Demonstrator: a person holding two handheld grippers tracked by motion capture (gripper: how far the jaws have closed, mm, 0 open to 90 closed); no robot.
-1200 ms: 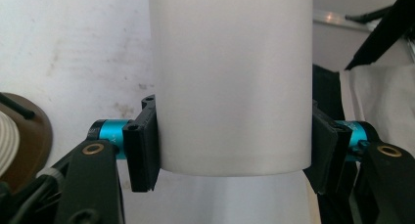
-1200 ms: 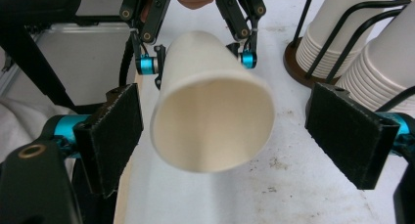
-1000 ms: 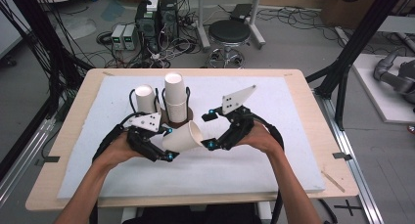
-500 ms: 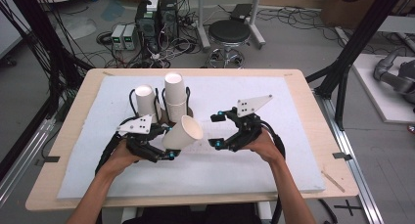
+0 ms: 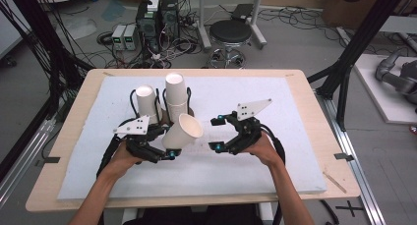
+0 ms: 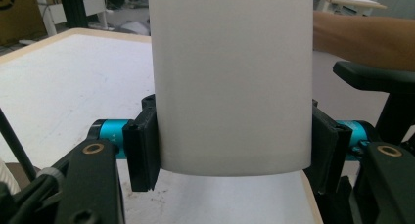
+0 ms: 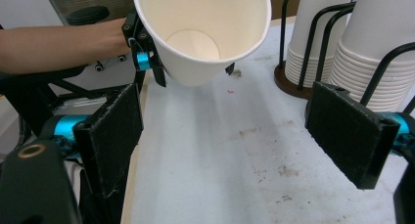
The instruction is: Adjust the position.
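- A white foam sheet (image 5: 275, 171), scuffed and speckled with dark marks in the right gripper view, covers a pale wooden table (image 5: 314, 102) in a workshop with a grey concrete floor.
- Behind the table, computer towers (image 5: 157, 16) and tangled cables sit on the floor beside a round black stool (image 5: 231, 33); black frame posts flank the table on both sides.
- The left claw (image 5: 160, 149) grips a single white paper cup (image 5: 182, 132) by its lower body, both jaws pressed against its sides; the cup is raised off the sheet, tilted, its open mouth turned toward the right claw.
- Just behind the held cup, two stacks of white cups (image 5: 176, 95) stand mouth-down in a black wire holder with a brown base, near the middle of the table's left half.
- The right claw (image 5: 216, 134) hovers near the held cup's mouth, jaws spread wide and holding nothing.
- At the far right of the room, a grey robot arm (image 5: 396, 77) lies on a white platform.
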